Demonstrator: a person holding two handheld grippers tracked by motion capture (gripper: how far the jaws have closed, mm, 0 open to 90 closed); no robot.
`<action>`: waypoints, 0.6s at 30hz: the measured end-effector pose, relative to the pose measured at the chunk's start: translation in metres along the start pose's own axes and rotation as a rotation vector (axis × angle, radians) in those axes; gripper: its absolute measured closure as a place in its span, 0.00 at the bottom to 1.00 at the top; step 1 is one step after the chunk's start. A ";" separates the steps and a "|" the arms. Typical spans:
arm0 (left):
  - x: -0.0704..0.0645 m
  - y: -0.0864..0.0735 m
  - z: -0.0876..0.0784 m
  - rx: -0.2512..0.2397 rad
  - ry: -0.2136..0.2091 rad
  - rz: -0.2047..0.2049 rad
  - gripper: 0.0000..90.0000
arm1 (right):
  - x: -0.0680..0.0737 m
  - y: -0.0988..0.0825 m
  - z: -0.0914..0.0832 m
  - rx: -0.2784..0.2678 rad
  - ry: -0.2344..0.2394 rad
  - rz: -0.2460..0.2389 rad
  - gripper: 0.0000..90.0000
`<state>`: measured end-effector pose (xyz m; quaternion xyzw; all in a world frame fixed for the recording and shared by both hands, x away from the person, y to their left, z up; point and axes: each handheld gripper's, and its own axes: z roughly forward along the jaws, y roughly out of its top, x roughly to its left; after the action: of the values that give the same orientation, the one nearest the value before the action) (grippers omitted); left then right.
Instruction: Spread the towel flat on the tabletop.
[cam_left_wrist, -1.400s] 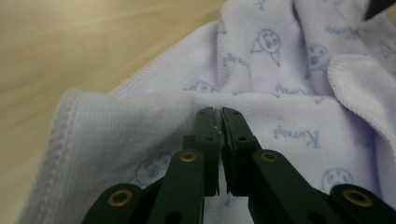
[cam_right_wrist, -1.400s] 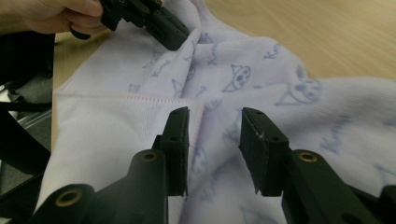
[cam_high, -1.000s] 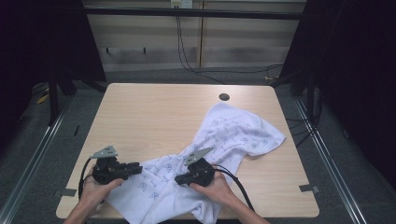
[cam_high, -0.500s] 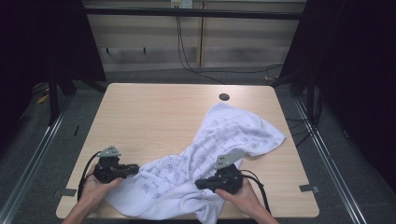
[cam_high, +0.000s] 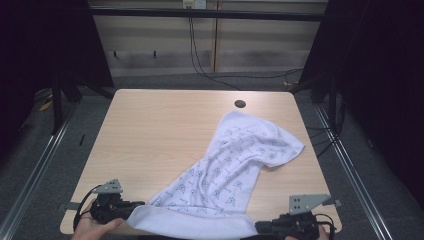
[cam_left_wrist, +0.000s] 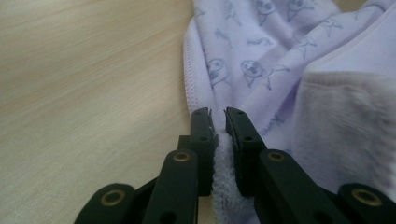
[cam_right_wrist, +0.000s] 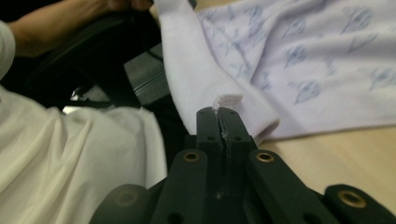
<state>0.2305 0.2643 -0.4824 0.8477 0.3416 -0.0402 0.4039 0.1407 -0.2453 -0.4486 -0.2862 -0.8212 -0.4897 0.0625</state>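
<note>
The left gripper (cam_high: 131, 206) sits at the near left corner of the table (cam_high: 150, 130), jaws clamped on a corner of the towel (cam_high: 235, 160); in the left gripper view the terry edge is pinched between the tips, printed cloth spreading ahead and to the right of them. The right gripper (cam_high: 260, 228) lies at the near edge toward the right corner, jaws closed tight on the towel's other near corner, a small tab of fabric standing just above the tips. Between the two grippers the plain folded hem runs along the near edge. Beyond them the towel extends diagonally away toward the far right, short of a dark hole (cam_high: 240, 104) in the tabletop.
</note>
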 end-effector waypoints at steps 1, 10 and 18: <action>0.000 0.000 0.000 0.000 0.000 0.000 0.90 | 0.000 0.000 0.000 0.000 0.000 0.000 0.96; 0.000 0.004 -0.011 -0.074 -0.044 0.036 0.81 | -0.002 -0.001 0.005 0.032 -0.057 0.015 0.81; 0.024 0.052 0.014 -0.120 -0.035 0.018 0.75 | -0.062 0.020 0.033 0.053 -0.232 0.064 0.77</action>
<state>0.2834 0.2446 -0.4658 0.8240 0.3290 -0.0307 0.4602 0.2088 -0.2361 -0.4735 -0.3652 -0.8261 -0.4291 -0.0095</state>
